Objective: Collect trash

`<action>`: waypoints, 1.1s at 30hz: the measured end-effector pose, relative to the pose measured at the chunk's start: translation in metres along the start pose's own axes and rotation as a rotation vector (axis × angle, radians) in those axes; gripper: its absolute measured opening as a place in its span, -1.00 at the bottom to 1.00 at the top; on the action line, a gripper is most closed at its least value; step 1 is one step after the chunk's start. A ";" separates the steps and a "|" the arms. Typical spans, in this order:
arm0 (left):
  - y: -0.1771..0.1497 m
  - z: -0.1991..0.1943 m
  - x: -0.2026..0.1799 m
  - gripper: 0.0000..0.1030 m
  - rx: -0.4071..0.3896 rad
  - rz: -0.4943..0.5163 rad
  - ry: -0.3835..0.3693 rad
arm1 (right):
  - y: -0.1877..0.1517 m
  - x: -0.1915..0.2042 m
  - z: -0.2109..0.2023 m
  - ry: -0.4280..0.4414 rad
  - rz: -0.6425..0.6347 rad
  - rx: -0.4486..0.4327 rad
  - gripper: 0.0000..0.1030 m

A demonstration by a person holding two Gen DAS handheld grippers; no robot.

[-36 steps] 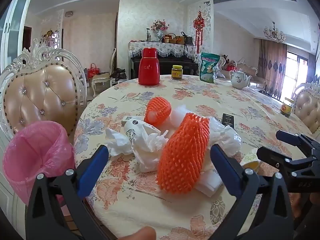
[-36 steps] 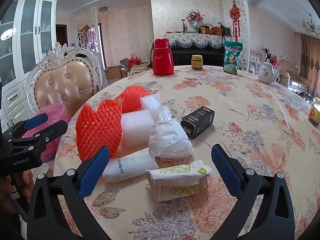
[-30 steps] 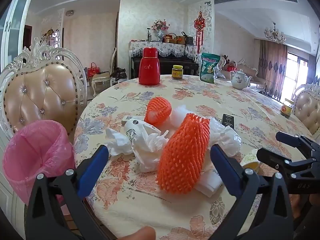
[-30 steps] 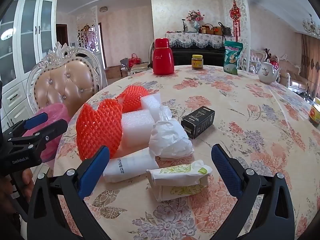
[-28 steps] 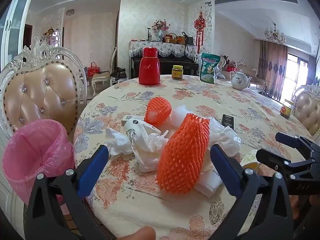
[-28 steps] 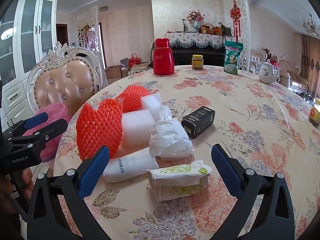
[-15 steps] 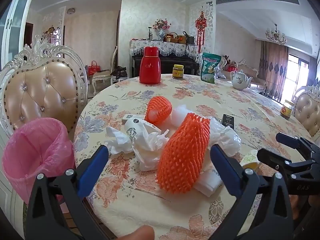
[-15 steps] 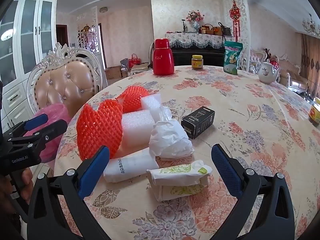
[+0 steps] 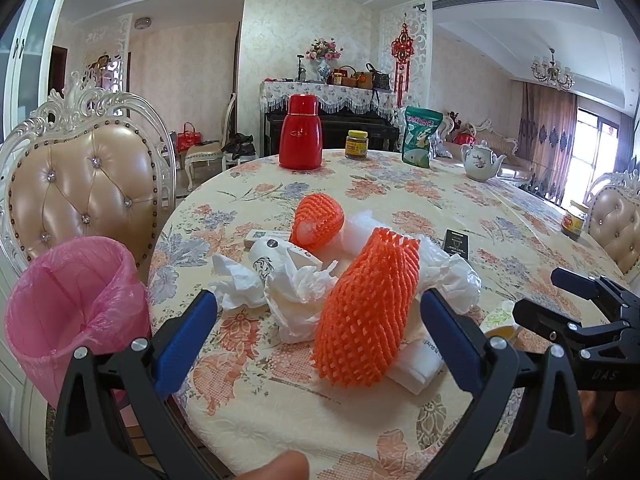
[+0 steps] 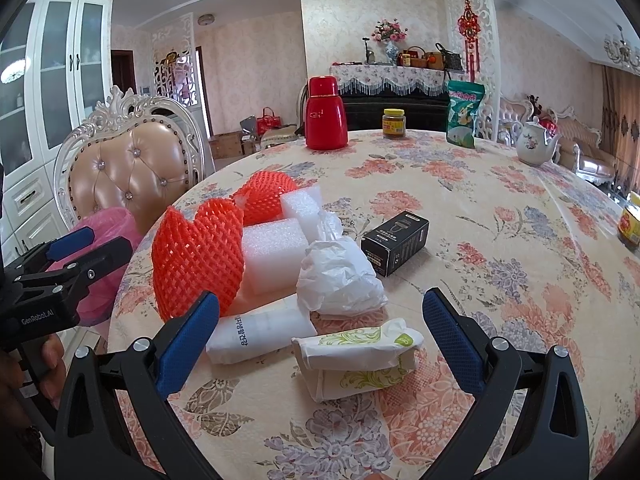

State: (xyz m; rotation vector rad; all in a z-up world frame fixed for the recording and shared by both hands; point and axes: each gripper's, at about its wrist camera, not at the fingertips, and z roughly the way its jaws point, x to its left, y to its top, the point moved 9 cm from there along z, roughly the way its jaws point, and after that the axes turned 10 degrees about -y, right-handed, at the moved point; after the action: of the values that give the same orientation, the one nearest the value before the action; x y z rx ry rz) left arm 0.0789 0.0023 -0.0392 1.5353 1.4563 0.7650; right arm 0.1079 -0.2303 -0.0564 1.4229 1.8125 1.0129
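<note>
Orange foam netting (image 9: 366,312) lies before our left gripper (image 9: 320,332) – jaws wide, empty – while our right gripper (image 10: 320,330), equally agape, faces a tissue packet (image 10: 356,350).

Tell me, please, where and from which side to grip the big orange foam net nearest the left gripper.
Grip the big orange foam net across its wide lower body, coming straight ahead with the open left gripper. It lies lengthwise pointing away, and its soft mesh should squash between the fingers.

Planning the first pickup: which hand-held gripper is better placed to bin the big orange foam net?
Probably left. The left hand-held gripper is open with the orange foam net between its fingers, and the pink-lined bin sits beside it.
</note>
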 end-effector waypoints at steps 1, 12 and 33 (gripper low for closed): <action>0.000 0.000 0.000 0.91 0.001 0.001 0.001 | -0.001 0.000 0.001 0.000 0.000 0.001 0.85; 0.000 0.000 0.000 0.91 0.004 -0.002 0.003 | -0.002 -0.001 0.002 0.003 0.004 0.004 0.85; -0.001 0.003 0.000 0.91 0.008 -0.002 0.003 | -0.003 -0.001 0.002 0.003 0.004 0.005 0.85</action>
State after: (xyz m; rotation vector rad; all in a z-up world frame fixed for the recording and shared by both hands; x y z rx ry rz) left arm 0.0813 0.0014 -0.0413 1.5386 1.4644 0.7614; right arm 0.1086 -0.2317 -0.0600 1.4295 1.8162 1.0140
